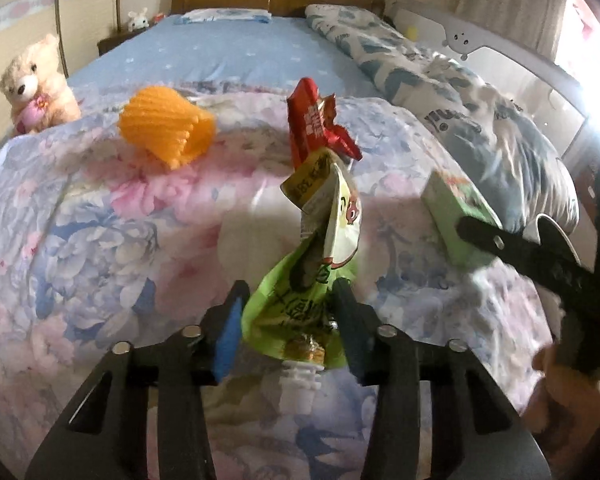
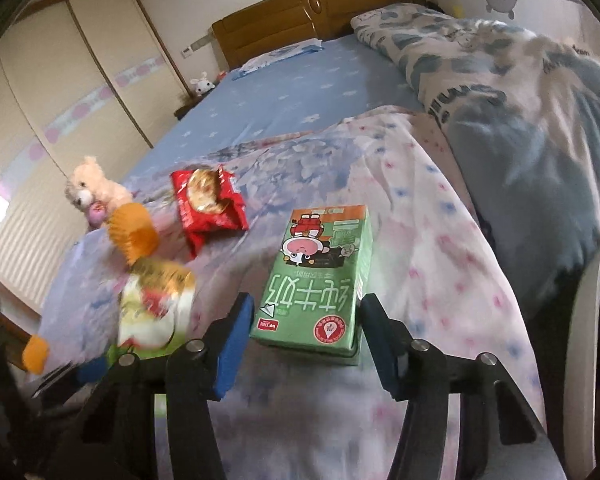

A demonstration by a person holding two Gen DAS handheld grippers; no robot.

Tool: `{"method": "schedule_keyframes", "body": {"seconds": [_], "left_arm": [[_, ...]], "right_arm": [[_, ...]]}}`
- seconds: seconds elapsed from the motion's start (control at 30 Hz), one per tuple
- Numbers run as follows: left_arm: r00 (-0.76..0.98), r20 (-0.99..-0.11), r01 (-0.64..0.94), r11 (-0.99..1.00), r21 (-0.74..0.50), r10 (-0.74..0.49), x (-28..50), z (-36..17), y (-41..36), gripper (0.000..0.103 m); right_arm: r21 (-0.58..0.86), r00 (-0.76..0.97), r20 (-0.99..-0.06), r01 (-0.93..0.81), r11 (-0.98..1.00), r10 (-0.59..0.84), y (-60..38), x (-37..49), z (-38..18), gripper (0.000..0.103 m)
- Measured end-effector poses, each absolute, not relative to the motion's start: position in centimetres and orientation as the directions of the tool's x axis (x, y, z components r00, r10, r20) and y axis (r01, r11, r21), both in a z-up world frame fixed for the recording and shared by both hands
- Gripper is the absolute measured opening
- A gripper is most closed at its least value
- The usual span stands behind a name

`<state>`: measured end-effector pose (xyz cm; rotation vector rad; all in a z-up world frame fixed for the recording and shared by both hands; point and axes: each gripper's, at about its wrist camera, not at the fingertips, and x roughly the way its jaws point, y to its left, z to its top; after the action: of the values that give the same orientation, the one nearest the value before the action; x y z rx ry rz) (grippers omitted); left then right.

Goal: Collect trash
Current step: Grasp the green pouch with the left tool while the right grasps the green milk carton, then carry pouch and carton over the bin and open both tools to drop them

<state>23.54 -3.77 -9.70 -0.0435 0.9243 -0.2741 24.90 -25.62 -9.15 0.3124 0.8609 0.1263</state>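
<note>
Currently, the left gripper is clamped on a green snack bag, which stands up from the jaws above the floral quilt. The right gripper straddles the near end of a green milk carton lying flat on the quilt; the left pad looks to touch the carton wall, while a thin gap appears to remain at the right pad, so a firm grip cannot be confirmed.

Hazards:
- Carton slip. The jaws reach only the near end; lifting may let the far end droop and pivot out.
- Crushing. An empty carton may buckle under further closing and squirt out of the pads.
- Quilt snag. Soft folds under the carton may be pinched with it.
- Bag loss. The bag is held at its lower part; a quick swing may work it free.

Pose: both grippers point downward and forward toward 12 o'clock. In the left wrist view the right gripper enters from 3 o'clock, a hand beneath it.

Remaining trash: a red wrapper at 11 o'clock of the carton, with an orange foam net at 10 o'clock.
</note>
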Motion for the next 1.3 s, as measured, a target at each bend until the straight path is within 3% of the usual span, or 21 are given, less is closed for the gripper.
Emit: {"method": "schedule_keyframes", "body": {"seconds": [0.43,0.73,0.83,1.3], "left_arm": [[0.568,-0.756,0.257,0.943,-0.213,-0.326,19.3,-8.0,-4.8,0.035],[0.564,-0.763,0.246,0.946,-0.211,-0.317,17.7,-8.0,-4.7,0.035],[0.563,-0.760,0.257,0.942,-0.214,-0.326,17.2,-7.8,-5.1,0.035],[0.511,-0.749,0.376,0.893,-0.247,-0.422,15.4,-6.7,-11.1,0.035]], "right_arm": [[0.355,0.645,-0.714,-0.001,0.935,0.272,-26.9,18.1,-8.4,0.054],[0.282,0.633,-0.748,0.030,0.959,0.201,-26.1,19.4,-9.7,0.063],[0.274,0.639,-0.746,0.036,0.961,0.189,-26.3,19.5,-9.7,0.056],[0.377,0.720,-0.656,0.056,0.925,0.224,-31.5,13.3,-5.8,0.052]]}}
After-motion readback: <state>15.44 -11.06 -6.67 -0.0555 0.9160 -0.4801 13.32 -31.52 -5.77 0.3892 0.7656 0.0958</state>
